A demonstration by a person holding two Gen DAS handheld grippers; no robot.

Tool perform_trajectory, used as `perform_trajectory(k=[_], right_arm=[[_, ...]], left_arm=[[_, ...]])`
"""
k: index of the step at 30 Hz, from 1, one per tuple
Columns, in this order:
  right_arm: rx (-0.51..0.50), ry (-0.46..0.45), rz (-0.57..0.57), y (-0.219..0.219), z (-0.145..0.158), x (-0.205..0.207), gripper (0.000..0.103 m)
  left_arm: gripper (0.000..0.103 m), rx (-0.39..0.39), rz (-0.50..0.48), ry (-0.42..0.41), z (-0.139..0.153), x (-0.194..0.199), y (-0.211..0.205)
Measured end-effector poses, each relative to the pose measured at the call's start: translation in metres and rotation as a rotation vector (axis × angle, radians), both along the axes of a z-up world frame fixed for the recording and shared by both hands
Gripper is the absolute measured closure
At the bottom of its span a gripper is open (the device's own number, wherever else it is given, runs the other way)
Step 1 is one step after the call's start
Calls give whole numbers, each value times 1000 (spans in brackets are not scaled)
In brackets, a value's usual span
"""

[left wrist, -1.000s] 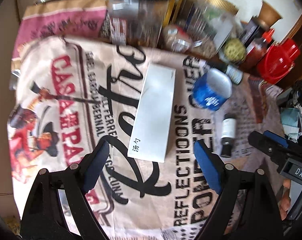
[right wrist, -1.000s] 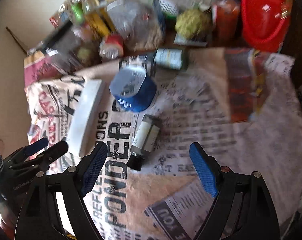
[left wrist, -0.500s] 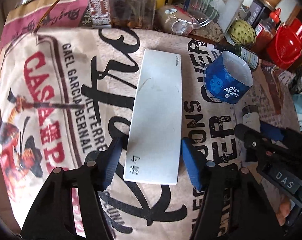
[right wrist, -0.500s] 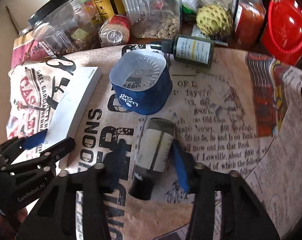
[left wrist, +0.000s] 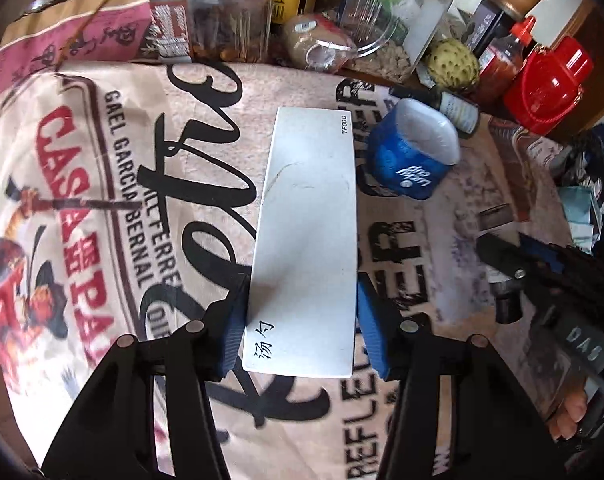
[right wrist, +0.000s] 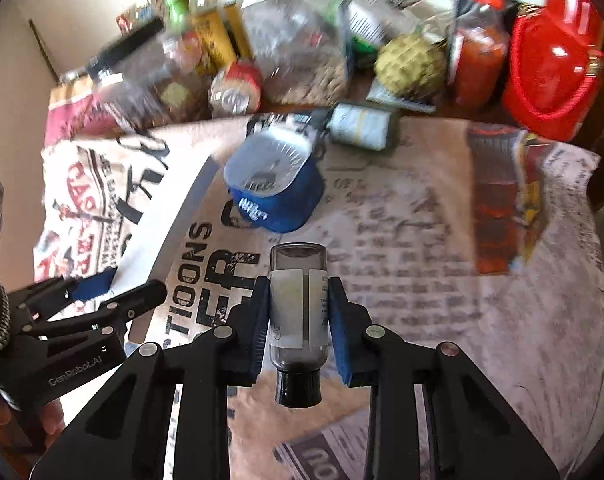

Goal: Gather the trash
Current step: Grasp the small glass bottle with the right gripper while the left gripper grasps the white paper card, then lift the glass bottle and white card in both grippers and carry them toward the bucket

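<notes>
my left claw (left wrist: pixel 300 330) has just been closing and now clasps the near end of a flat white box (left wrist: pixel 308 236) lying on the newsprint-covered surface (left wrist: pixel 102 184). my right claw (right wrist: pixel 298 328) is clenched on a small labelled bottle (right wrist: pixel 298 304), cap toward me, near a blue cup (right wrist: pixel 274 188).
</notes>
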State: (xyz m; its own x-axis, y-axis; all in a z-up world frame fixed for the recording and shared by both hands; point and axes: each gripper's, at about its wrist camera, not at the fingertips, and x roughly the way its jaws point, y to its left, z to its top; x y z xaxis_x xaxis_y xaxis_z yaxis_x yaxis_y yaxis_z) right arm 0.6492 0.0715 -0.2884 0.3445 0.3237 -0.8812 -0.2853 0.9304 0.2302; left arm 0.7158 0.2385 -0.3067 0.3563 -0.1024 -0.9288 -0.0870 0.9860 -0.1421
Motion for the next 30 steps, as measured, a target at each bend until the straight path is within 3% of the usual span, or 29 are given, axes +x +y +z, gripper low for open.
perform_trajectory(k=[8,18,30], right_arm=[[58,-104,-59,-63,61,-27,77],[104,-262,-98,-133,131,-78,77],[153,-444,-25,-192,189,-144,77]], left_arm=[[52,13,43,-113,67,-35,-26],[52,43,49,-326,168,-82,-104],[52,63,137,-533,245,-188,-172]])
